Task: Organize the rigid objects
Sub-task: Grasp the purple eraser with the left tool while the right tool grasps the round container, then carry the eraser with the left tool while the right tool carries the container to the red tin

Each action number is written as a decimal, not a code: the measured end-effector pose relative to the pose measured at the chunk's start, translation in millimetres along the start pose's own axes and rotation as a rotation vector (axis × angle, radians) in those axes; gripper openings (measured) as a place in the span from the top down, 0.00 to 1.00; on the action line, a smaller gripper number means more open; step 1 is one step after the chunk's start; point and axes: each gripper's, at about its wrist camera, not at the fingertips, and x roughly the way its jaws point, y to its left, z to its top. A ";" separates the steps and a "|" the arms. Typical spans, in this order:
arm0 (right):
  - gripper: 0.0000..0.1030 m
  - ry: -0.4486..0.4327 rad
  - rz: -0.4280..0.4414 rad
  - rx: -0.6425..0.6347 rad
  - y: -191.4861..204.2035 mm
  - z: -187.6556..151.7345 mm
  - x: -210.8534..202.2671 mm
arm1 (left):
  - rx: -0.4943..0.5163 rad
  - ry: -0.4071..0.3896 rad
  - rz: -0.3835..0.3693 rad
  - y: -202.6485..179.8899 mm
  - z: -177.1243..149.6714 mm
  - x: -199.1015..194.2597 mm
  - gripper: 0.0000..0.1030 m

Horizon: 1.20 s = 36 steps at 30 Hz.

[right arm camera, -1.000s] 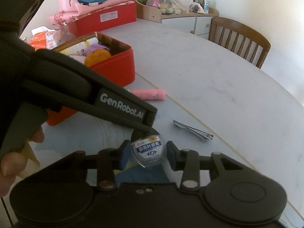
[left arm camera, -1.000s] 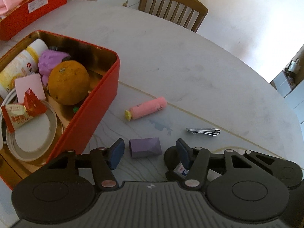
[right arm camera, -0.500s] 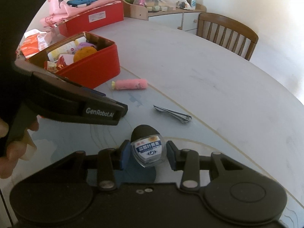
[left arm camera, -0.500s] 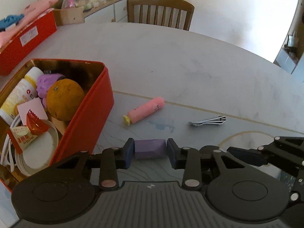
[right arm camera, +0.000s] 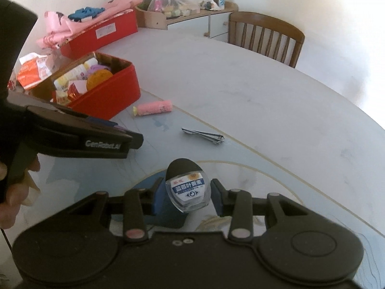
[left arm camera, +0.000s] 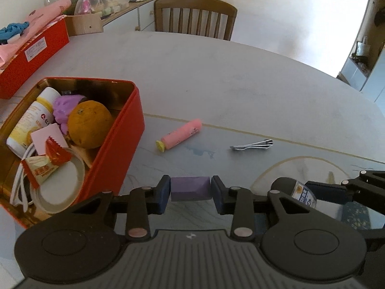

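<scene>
My left gripper point(left arm camera: 190, 190) is shut on a small purple block point(left arm camera: 190, 189) and holds it above the table, right of the open red tin point(left arm camera: 115, 149). The tin holds an orange point(left arm camera: 89, 124), a yellow bottle, a purple lump and wrappers. My right gripper point(right arm camera: 184, 193) is shut on a small clear bottle with a black cap and blue label point(right arm camera: 186, 189), lifted above the table; it also shows in the left wrist view point(left arm camera: 294, 190). A pink tube point(left arm camera: 180, 134) and metal nail clippers point(left arm camera: 252, 144) lie on the table.
A second red box point(right arm camera: 98, 35) with pink cloth stands at the far left. A wooden chair point(left arm camera: 195, 16) stands at the far edge of the oval table point(left arm camera: 216, 72). A cluttered sideboard point(right arm camera: 187, 7) is behind. An orange snack bag point(right arm camera: 31, 73) lies left of the tin.
My left gripper closed on the purple block and lifted it. My right gripper rose and drew back with the bottle still held.
</scene>
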 end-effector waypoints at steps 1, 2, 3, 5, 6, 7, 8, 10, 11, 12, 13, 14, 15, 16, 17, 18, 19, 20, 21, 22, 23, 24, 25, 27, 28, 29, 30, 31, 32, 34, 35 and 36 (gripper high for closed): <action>0.61 -0.004 0.000 0.004 1.2 0.6 -5.2 | 0.001 -0.002 -0.007 1.1 -0.1 -4.7 0.65; 0.61 -0.009 0.000 0.007 2.0 0.6 -9.1 | 0.003 -0.005 -0.014 1.9 -0.5 -9.1 0.65; 0.61 -0.015 -0.002 0.009 3.7 1.4 -14.3 | 0.005 -0.009 -0.018 3.0 -0.6 -13.9 0.65; 0.61 -0.027 -0.002 0.011 7.5 2.7 -23.8 | 0.006 -0.017 -0.026 6.0 -0.8 -23.2 0.65; 0.61 -0.034 -0.003 0.007 9.7 3.3 -28.6 | 0.005 -0.021 -0.033 8.7 -0.6 -28.4 0.65; 0.61 -0.040 -0.008 0.005 12.4 4.6 -33.3 | 0.005 -0.024 -0.036 11.3 -0.5 -32.6 0.65; 0.61 -0.045 -0.011 0.005 15.0 5.5 -36.6 | 0.008 -0.029 -0.037 13.5 -0.2 -36.8 0.65; 0.61 -0.057 -0.012 0.003 21.0 8.2 -46.0 | 0.013 -0.044 -0.040 19.2 0.2 -46.8 0.65; 0.61 -0.063 -0.017 -0.001 24.6 9.8 -49.7 | 0.014 -0.049 -0.044 22.2 1.0 -50.7 0.65; 0.61 -0.068 -0.020 -0.005 28.2 11.8 -52.9 | 0.017 -0.054 -0.048 25.4 1.8 -55.1 0.65; 0.61 -0.075 -0.020 -0.007 32.6 14.1 -57.1 | 0.018 -0.062 -0.053 29.2 2.5 -59.3 0.65; 0.61 -0.080 -0.019 -0.008 36.7 16.2 -60.5 | 0.021 -0.069 -0.057 32.3 3.2 -63.4 0.65; 0.61 -0.085 -0.020 -0.010 40.7 18.5 -63.1 | 0.025 -0.075 -0.061 35.7 4.2 -67.7 0.65; 0.61 -0.092 -0.024 -0.014 45.7 20.5 -66.1 | 0.030 -0.082 -0.067 39.5 5.2 -72.6 0.65; 0.61 -0.098 -0.027 -0.017 50.9 23.2 -68.7 | 0.035 -0.091 -0.074 42.9 6.3 -76.5 0.65; 0.61 -0.103 -0.026 -0.015 55.9 25.9 -71.2 | 0.041 -0.098 -0.079 47.1 7.4 -80.7 0.65; 0.61 -0.108 -0.024 -0.013 60.3 28.2 -73.1 | 0.046 -0.103 -0.084 51.4 8.5 -84.1 0.65; 0.61 -0.113 -0.023 -0.013 65.7 31.3 -74.7 | 0.049 -0.108 -0.089 55.9 9.6 -87.4 0.65; 0.61 -0.117 -0.023 -0.013 70.8 33.5 -76.1 | 0.053 -0.114 -0.092 61.8 11.0 -91.1 0.65; 0.61 -0.122 -0.022 -0.015 77.0 37.0 -76.8 | 0.055 -0.117 -0.094 66.9 12.1 -94.0 0.65; 0.61 -0.126 -0.022 -0.015 81.8 39.7 -77.2 | 0.056 -0.122 -0.096 72.6 13.3 -96.6 0.65; 0.61 -0.131 -0.023 -0.012 87.1 43.1 -77.1 | 0.055 -0.126 -0.096 79.6 14.6 -99.1 0.65; 0.61 -0.134 -0.022 -0.010 91.8 45.3 -77.6 | 0.053 -0.128 -0.098 87.4 15.9 -101.3 0.65; 0.61 -0.139 -0.022 -0.008 101.8 49.9 -77.0 | 0.053 -0.128 -0.104 100.1 17.1 -104.4 0.65; 0.61 -0.141 -0.024 -0.008 107.2 52.5 -75.6 | 0.056 -0.130 -0.101 106.9 17.8 -105.8 0.65; 0.61 -0.142 -0.025 -0.008 112.7 54.6 -74.2 | 0.060 -0.131 -0.100 113.9 18.5 -107.0 0.65; 0.61 -0.142 -0.027 -0.006 117.4 56.6 -72.6 | 0.060 -0.132 -0.101 119.5 19.5 -107.8 0.65; 0.61 -0.142 -0.028 -0.003 122.4 58.5 -70.6 | 0.060 -0.132 -0.102 126.2 20.3 -108.5 0.65; 0.61 -0.143 -0.028 0.000 127.4 60.6 -68.6 | 0.061 -0.133 -0.101 133.0 21.1 -109.1 0.65; 0.61 -0.143 -0.031 0.006 136.3 64.4 -64.4 | 0.063 -0.136 -0.099 146.9 23.0 -109.9 0.65; 0.61 -0.143 -0.032 0.008 141.0 66.6 -61.7 | 0.062 -0.137 -0.099 153.2 24.1 -109.7 0.65; 0.61 -0.142 -0.035 0.009 145.6 68.6 -59.3 | 0.062 -0.137 -0.099 160.0 25.3 -109.5 0.65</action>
